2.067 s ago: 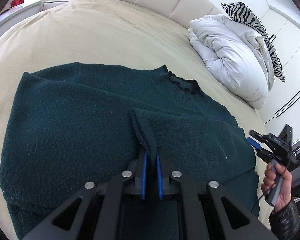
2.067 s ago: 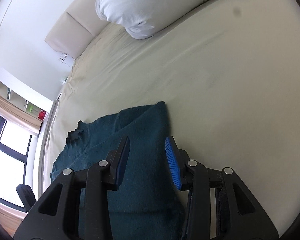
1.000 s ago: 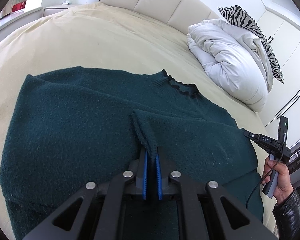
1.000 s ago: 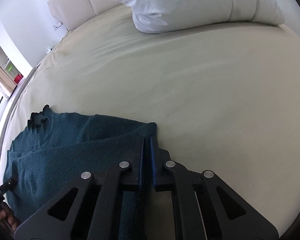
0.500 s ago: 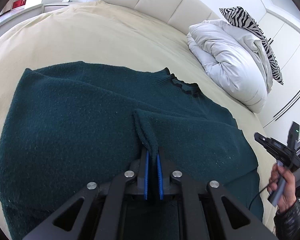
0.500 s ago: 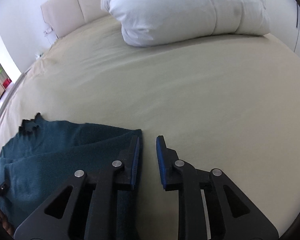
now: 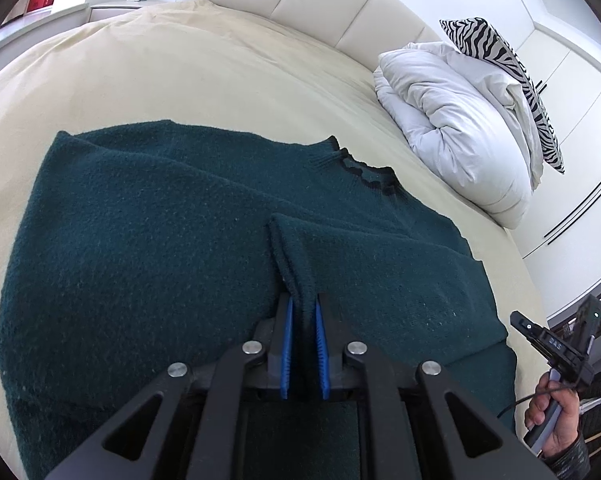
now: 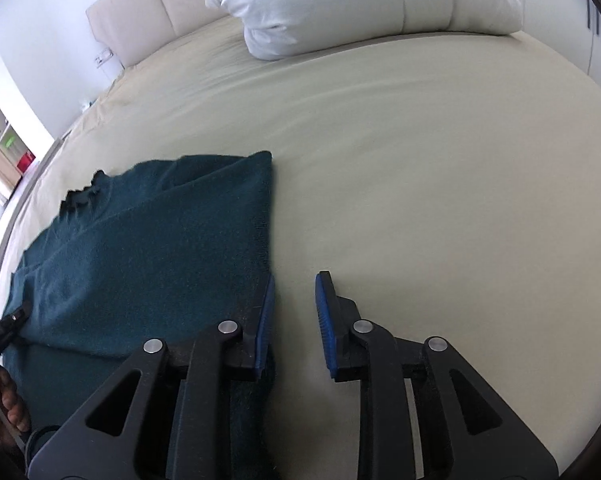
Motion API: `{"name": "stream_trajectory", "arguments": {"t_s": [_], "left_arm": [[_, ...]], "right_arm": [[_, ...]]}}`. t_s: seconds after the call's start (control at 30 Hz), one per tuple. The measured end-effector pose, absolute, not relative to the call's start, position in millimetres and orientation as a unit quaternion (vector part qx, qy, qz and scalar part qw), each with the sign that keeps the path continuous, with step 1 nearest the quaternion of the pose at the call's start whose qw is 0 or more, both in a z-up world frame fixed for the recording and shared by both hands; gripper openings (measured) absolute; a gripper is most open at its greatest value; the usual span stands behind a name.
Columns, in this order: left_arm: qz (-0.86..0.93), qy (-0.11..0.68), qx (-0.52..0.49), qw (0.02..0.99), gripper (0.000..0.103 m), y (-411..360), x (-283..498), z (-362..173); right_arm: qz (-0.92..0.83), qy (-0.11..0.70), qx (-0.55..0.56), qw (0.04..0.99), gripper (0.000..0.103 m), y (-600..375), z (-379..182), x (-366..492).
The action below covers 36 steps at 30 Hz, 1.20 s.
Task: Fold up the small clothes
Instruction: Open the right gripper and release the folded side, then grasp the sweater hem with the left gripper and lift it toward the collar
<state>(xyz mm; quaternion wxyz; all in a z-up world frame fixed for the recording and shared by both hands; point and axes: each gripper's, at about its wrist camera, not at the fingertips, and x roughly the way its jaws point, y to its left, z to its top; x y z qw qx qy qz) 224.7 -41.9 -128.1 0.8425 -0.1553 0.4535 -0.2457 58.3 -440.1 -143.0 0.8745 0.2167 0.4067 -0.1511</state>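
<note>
A dark teal knitted sweater lies spread on the beige bed sheet, neck towards the headboard. My left gripper has the folded-in sleeve cuff between its blue pads; its jaws are opening a little and the cuff still sits pinched. My right gripper hovers over bare sheet just past the sweater's folded right edge, its jaws opening with nothing between them. In the left wrist view a hand holds that right gripper at the far right.
A bunched white duvet and a zebra-print pillow lie at the head of the bed on the right, below the padded headboard. White cupboard doors stand beyond the bed's right side.
My right gripper went from shut to open and drew away to the right, off the sweater's edge onto bare sheet. The left gripper kept still with the cuff between its pads.
</note>
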Motion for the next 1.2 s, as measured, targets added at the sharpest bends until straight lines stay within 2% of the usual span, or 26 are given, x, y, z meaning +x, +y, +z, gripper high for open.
{"name": "stream_trajectory", "arguments": {"t_s": [0.07,0.1,0.13,0.17,0.2,0.27,0.33,0.47,0.67,0.93,1.2], "left_arm": [[-0.243,0.454,-0.151,0.844,0.015,-40,221,-127],[-0.241,0.455,-0.150,0.844,0.015,-39,221,-126],[-0.239,0.458,-0.152,0.843,0.015,-37,219,-125],[-0.236,0.461,-0.154,0.841,0.016,-33,218,-123],[-0.230,0.462,-0.153,0.843,0.019,-29,214,-119],[-0.213,0.451,-0.143,0.855,0.038,-17,202,-108],[-0.197,0.440,-0.142,0.864,0.049,0,186,-97],[-0.184,0.427,-0.162,0.871,0.051,46,139,-79],[-0.170,0.443,-0.182,0.861,0.052,105,56,-76],[-0.194,0.513,-0.213,0.808,0.052,131,-30,-110],[-0.221,0.533,-0.250,0.777,0.051,139,-53,-121]], "right_arm": [[-0.141,0.390,0.192,0.889,0.022,-424,-134,52],[-0.137,0.398,0.184,0.888,0.029,-419,-138,52],[-0.133,0.423,0.178,0.878,0.049,-417,-151,56],[-0.126,0.449,0.179,0.866,0.062,-416,-165,63],[-0.122,0.447,0.174,0.869,0.063,-416,-171,66],[-0.131,0.434,0.188,0.871,0.062,-420,-160,58],[-0.153,0.407,0.206,0.877,0.062,-427,-142,42],[-0.147,0.345,0.216,0.902,0.064,-424,-101,-10],[-0.090,0.335,0.234,0.908,0.067,-390,-75,-98],[-0.040,0.353,0.269,0.895,0.072,-348,-96,-179],[-0.010,0.373,0.347,0.860,0.072,-360,-111,-215]]}}
